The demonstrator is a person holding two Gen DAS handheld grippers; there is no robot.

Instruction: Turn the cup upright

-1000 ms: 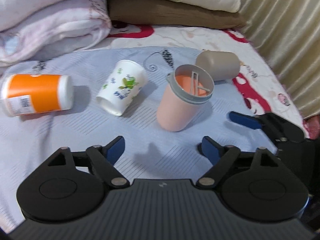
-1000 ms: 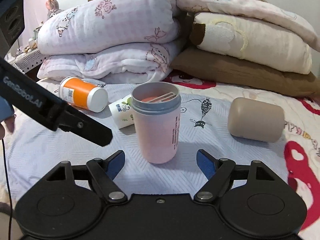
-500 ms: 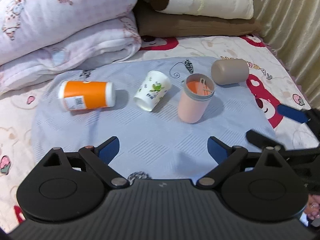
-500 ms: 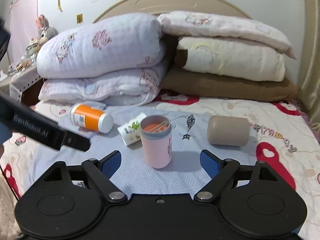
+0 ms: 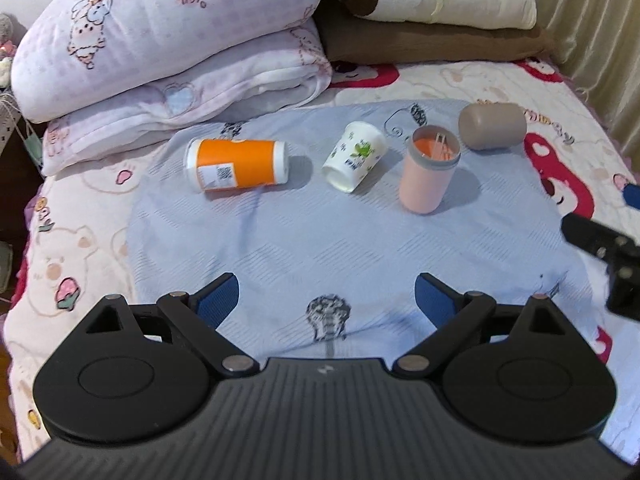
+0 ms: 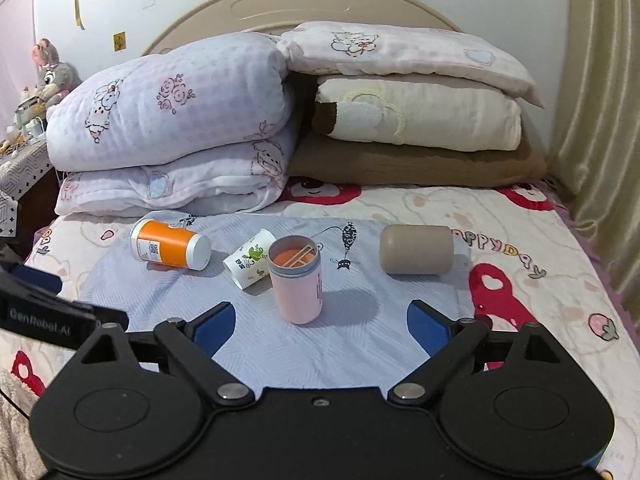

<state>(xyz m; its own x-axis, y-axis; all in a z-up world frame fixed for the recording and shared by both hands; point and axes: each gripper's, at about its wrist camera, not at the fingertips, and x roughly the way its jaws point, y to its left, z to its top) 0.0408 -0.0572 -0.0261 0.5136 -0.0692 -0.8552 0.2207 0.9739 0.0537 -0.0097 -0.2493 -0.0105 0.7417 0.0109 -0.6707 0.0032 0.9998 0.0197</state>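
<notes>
While the pink cup (image 6: 298, 281) stands upright on the pale blue cloth (image 6: 352, 344) at the centre of the right wrist view, both grippers hang back from it with nothing between their fingers. The right gripper (image 6: 320, 326) is spread wide, its blue pads well short of the cup; the left gripper (image 5: 326, 298) is likewise released, the cup (image 5: 430, 172) sitting in the upper right of its frame. Inside the cup's grey rim an orange lining and a thin pale strut show — what the strut is cannot be made out.

Just left of the cup lies a white paper cup (image 6: 250, 258) on its side, its mouth turned away and hidden in the right view. Farther left an orange bottle (image 6: 170, 244) lies flat, its label print too small to read. At right a taupe cylinder (image 6: 416, 250) lies on its side; its far end is out of sight.

Only a black bar of the left gripper, cut off at the frame edge, shows at lower left of the right view — and only a fragment of the right gripper at the right edge of the left view. Folded quilts (image 6: 176, 136) are stacked across the head of the bed (image 6: 540, 300).
</notes>
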